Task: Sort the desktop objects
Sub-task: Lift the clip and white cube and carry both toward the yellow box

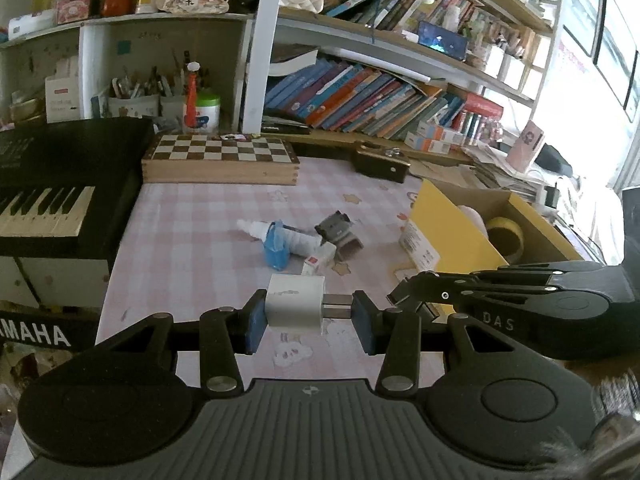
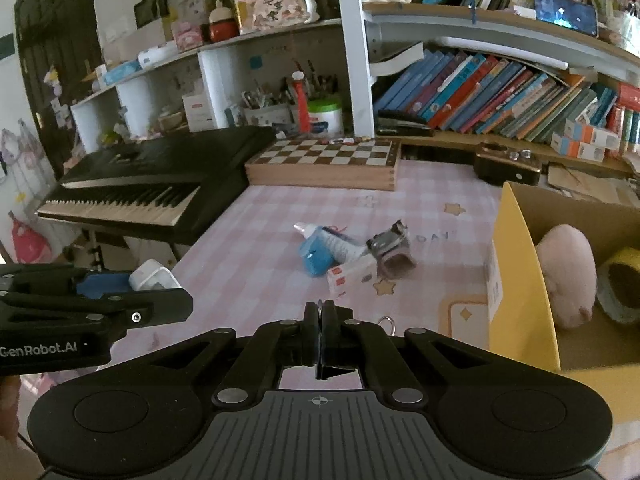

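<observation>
My left gripper (image 1: 308,320) is shut on a white charger plug (image 1: 295,299), its metal prongs against the right pad, held above the pink checked tablecloth. It also shows in the right wrist view (image 2: 150,276). My right gripper (image 2: 320,320) is shut and empty, to the right of the left one (image 1: 416,288). On the cloth lies a pile: a blue pouch (image 1: 276,246), a white tube (image 1: 292,236), a small red-and-white box (image 1: 314,264) and a grey clip-like item (image 1: 338,232). A yellow cardboard box (image 2: 520,280) at right holds a pink plush (image 2: 564,280) and a tape roll (image 2: 620,284).
A black Yamaha keyboard (image 2: 152,188) stands at left. A wooden chessboard box (image 1: 220,160) and a dark small case (image 1: 380,162) lie at the back. Shelves with books (image 1: 360,96) and pen cups rise behind. A small metal ring (image 2: 386,324) lies near my right gripper.
</observation>
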Demonstrator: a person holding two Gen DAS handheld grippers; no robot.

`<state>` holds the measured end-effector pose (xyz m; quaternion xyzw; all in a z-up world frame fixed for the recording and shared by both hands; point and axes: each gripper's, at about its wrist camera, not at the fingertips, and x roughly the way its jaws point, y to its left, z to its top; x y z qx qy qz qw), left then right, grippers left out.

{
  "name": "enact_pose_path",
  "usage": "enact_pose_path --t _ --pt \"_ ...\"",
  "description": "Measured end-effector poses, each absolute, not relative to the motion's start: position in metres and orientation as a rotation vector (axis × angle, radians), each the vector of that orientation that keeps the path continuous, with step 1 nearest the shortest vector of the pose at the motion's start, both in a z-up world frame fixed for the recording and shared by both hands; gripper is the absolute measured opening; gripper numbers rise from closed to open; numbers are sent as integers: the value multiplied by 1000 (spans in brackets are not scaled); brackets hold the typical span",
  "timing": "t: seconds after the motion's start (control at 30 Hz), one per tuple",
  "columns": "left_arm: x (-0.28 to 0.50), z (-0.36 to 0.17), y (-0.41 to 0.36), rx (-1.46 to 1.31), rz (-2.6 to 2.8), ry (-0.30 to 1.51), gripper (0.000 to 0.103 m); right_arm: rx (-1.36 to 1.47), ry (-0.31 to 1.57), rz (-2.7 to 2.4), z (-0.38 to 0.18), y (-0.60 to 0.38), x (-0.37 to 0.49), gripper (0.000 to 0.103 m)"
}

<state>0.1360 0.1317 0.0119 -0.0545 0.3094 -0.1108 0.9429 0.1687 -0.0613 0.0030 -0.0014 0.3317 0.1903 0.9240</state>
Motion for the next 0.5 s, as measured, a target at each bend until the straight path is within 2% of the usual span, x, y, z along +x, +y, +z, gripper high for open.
enact_pose_path --t 0.5 --pt "81 16 133 -88 -319 621 42 14 677 328 7 -57 100 2"
